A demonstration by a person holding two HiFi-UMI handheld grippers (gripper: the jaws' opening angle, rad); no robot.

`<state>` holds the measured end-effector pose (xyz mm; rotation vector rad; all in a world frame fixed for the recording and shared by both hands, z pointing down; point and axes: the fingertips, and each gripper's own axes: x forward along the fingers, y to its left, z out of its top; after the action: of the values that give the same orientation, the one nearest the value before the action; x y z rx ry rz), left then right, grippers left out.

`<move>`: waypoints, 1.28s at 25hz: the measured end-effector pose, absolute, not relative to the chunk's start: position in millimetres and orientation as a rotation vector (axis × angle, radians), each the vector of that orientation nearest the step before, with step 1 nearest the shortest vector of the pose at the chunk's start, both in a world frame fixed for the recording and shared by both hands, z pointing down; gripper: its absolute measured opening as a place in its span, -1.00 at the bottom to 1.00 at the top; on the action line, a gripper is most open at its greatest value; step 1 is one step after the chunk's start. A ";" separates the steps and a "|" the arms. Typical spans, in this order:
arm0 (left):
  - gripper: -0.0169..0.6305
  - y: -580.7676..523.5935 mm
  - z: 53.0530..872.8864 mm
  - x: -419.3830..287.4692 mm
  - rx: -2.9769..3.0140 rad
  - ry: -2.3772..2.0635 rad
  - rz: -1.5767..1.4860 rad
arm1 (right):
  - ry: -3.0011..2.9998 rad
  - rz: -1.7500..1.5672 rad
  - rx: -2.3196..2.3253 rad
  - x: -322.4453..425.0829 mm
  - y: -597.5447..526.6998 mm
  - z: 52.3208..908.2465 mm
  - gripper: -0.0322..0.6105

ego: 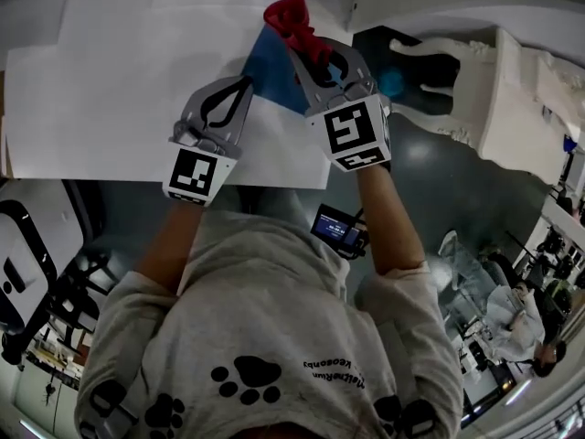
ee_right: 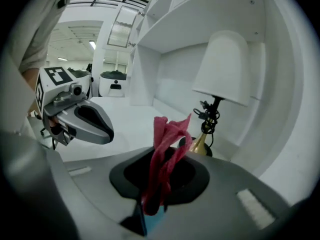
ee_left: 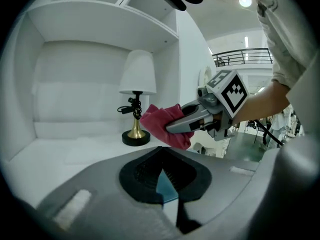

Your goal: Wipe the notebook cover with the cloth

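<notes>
A blue notebook [ego: 274, 67] lies on the white desk [ego: 119, 80], toward its far right. My right gripper [ego: 306, 44] is shut on a red cloth [ego: 292, 18], which sticks out past its tips above the notebook's far edge. The right gripper view has the cloth [ee_right: 165, 154] standing up between the jaws, with a sliver of blue notebook [ee_right: 151, 220] beneath. My left gripper [ego: 247, 80] is shut, its tips at the notebook's left corner. Whether they pinch the cover I cannot tell. Blue [ee_left: 166, 186] shows through the gap behind its tips.
A table lamp with a gold stem and black base [ee_left: 136, 134] stands at the back of the desk, just beyond the cloth. White shelves [ee_left: 100, 19] rise over the desk. A white chair [ego: 484, 90] stands on the floor to the right.
</notes>
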<state>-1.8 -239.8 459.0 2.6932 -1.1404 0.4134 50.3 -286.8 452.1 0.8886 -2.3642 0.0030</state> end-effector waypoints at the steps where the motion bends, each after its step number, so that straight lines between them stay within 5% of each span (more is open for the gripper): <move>1: -0.95 -240.4 465.5 -2.3 2.676 -1.139 0.418 | -2.348 0.025 0.858 50.2 -288.0 460.4 -0.75; 32: -0.95 -225.3 566.4 -6.7 2.405 -0.943 0.872 | -1.850 0.140 0.301 52.5 -292.8 561.8 -0.75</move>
<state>-6.7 -225.3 566.4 2.4054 -0.9433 0.8721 52.5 -292.8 561.8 0.3009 -1.8505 0.1403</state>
